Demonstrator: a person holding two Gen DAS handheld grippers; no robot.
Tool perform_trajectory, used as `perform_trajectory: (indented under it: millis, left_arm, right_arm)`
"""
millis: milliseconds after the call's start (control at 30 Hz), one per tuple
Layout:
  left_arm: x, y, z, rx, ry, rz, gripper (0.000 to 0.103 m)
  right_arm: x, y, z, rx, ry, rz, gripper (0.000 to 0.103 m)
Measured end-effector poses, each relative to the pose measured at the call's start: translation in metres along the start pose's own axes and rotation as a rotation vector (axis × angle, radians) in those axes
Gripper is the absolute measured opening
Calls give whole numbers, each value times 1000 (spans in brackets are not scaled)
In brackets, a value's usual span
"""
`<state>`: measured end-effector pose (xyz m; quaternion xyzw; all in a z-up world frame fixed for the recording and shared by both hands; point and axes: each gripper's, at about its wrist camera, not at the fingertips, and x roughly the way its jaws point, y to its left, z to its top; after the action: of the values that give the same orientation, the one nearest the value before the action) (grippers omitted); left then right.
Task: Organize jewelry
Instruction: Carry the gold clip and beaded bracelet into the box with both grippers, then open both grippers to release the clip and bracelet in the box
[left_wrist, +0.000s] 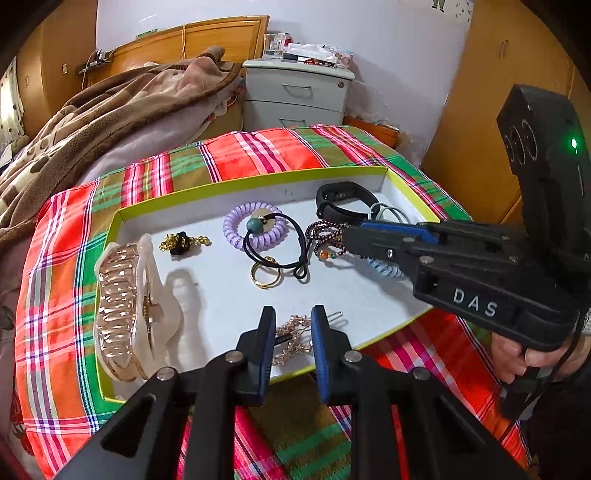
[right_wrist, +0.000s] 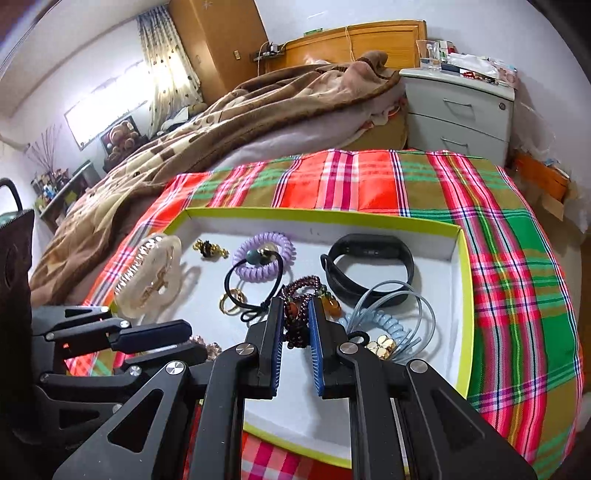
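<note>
Jewelry fills a white tray (left_wrist: 122, 221) on the plaid worktop. Left wrist view: the left gripper (left_wrist: 293, 319) brackets a pinkish chain (left_wrist: 291, 338) between narrowly parted fingers, contact unclear; the right gripper (left_wrist: 347, 236) reaches in from its right. Right wrist view: the right gripper (right_wrist: 295, 310) pinches a dark-red bead bracelet (right_wrist: 299, 295), black wristband (right_wrist: 369, 266) beyond

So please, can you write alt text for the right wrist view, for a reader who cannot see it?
The right gripper reaches into a shallow white tray on a plaid cloth, its fingers either side of a dark red bead bracelet. Nearby lie a black wristband, a purple coil hair tie and a large hair claw.
</note>
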<state>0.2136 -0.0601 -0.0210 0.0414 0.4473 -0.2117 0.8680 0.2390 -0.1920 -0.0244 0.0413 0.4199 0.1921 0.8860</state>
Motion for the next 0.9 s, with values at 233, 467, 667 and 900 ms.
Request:
perform_trajectory:
  millis: [233, 467, 667, 900]
  left_arm:
    - [-1, 1, 0, -4, 0, -1, 20]
    - [-1, 0, 0, -9, 0, 2, 20]
    - [-3, -1, 0, -13, 1, 3, 21]
    - [-9, -3, 0, -11, -2, -2, 25]
  right_arm:
    - [2, -1, -2, -21, 20, -31, 14]
    - [3, 2, -2, -39, 28, -49, 15]
    - [-1, 3, -3, -48, 24, -63, 18]
    - [-14, 3, -3, -29, -8, -58, 22]
